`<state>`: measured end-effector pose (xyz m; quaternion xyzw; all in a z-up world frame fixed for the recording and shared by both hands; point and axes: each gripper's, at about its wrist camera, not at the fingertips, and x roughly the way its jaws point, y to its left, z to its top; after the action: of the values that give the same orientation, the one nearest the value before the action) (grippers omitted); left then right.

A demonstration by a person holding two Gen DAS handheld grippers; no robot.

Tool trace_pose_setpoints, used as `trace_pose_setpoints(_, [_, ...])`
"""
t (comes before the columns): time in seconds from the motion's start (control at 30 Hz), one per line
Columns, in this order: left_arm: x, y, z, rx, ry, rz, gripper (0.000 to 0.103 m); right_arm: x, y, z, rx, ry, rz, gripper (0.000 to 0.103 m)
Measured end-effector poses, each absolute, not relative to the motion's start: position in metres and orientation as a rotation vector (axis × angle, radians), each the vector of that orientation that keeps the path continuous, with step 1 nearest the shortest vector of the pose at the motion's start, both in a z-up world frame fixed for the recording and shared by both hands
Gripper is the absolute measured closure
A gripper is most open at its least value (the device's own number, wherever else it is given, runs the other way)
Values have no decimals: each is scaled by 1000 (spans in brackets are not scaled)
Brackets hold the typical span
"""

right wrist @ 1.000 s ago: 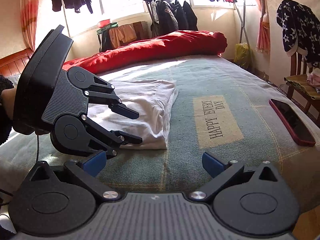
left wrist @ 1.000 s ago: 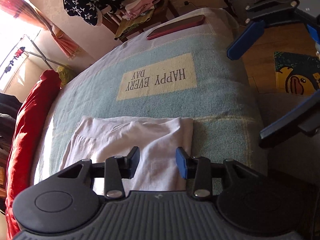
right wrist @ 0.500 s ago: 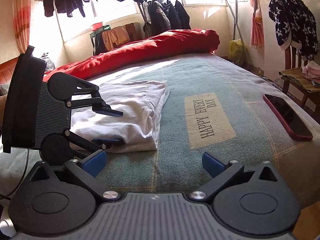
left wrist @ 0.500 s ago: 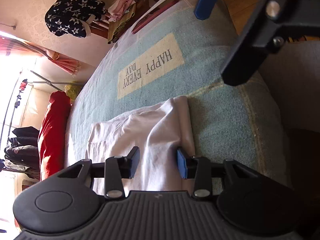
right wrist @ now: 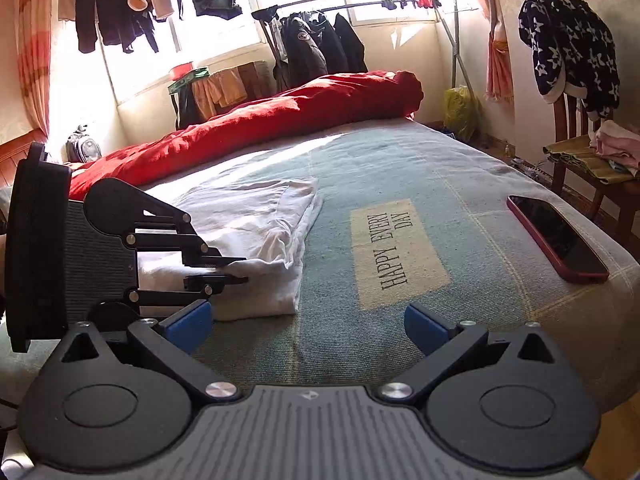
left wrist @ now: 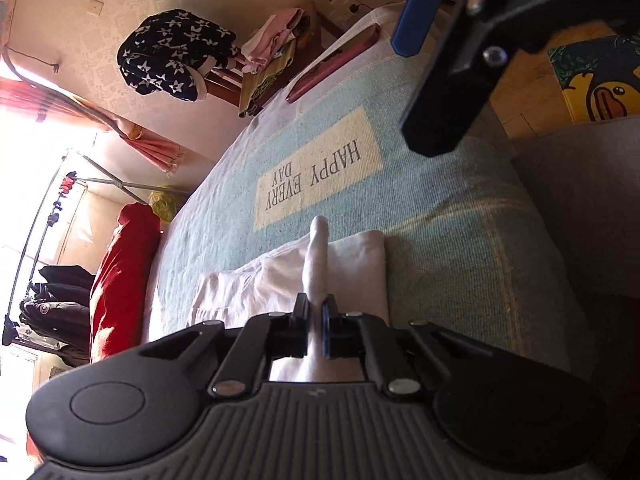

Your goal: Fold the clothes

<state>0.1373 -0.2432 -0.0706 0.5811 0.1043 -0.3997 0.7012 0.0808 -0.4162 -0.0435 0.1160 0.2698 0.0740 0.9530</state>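
Observation:
A folded white shirt (right wrist: 260,232) lies on the blue-green bed cover (right wrist: 400,160), near its front left. My left gripper (left wrist: 315,312) is shut on a pinched ridge of the white shirt (left wrist: 352,264) at its near edge; in the right wrist view the left gripper (right wrist: 236,270) grips that edge from the left. My right gripper (right wrist: 306,324) is open and empty, low over the cover just right of the shirt. It shows in the left wrist view (left wrist: 436,40) at the top right.
A red phone (right wrist: 556,236) lies on the bed's right edge. A red duvet (right wrist: 260,128) is rolled along the far side. A chair (right wrist: 592,168) with clothes stands at right. A "HAPPY EVERY DAY" patch (right wrist: 394,252) marks the cover.
My left gripper has rolled onto its side and closed on the shirt's near edge, raising a ridge of cloth. My right gripper stays open, nearly still.

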Motion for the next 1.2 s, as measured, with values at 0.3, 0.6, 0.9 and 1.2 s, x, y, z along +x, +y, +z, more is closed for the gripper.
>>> trace_pose_setpoints(0.3, [136,-239,-67,1251,289,-930,85,89,-431,-48,329,580,139,0])
trace_pose_setpoints(0.6, [157,-193,-39,1063,400,-788,67,137,-428,-44,513,602,340,0])
trace_pose_setpoints(0.9, [174,-137,-53,762,708,-812,66,205,-387,-67,633,736,509,0])
trace_pose_setpoints(1.2, [203,-113,-22,533,634,-754,51,182,-388,-63,600,721,445,0])
